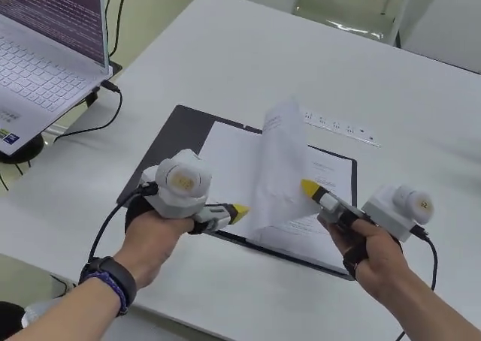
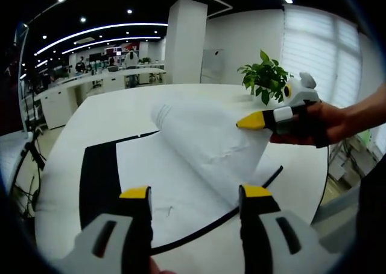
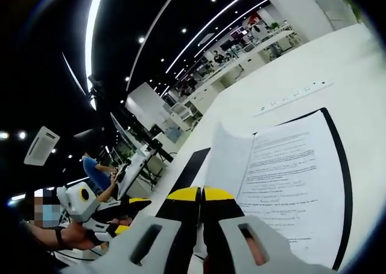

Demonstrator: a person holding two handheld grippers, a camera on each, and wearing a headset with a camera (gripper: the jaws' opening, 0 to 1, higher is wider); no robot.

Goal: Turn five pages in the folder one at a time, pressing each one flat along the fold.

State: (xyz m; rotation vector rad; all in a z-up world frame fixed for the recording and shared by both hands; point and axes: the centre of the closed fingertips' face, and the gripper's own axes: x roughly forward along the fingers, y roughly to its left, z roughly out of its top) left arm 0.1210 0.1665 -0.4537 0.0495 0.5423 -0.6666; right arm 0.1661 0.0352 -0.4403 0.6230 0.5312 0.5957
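The right gripper [image 1: 310,188] pinches the lifted page [image 1: 282,161] at its 4 o'clock edge, above the open folder [image 1: 176,138]. The left gripper [image 1: 237,212], jaws spread, is at the folder's 6 o'clock edge, with the page at its 1 o'clock.

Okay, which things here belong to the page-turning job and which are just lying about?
Job: folder; lifted page; right gripper, shut on that page; left gripper, open.
Lying about: laptop; cable; power strip; potted plant.
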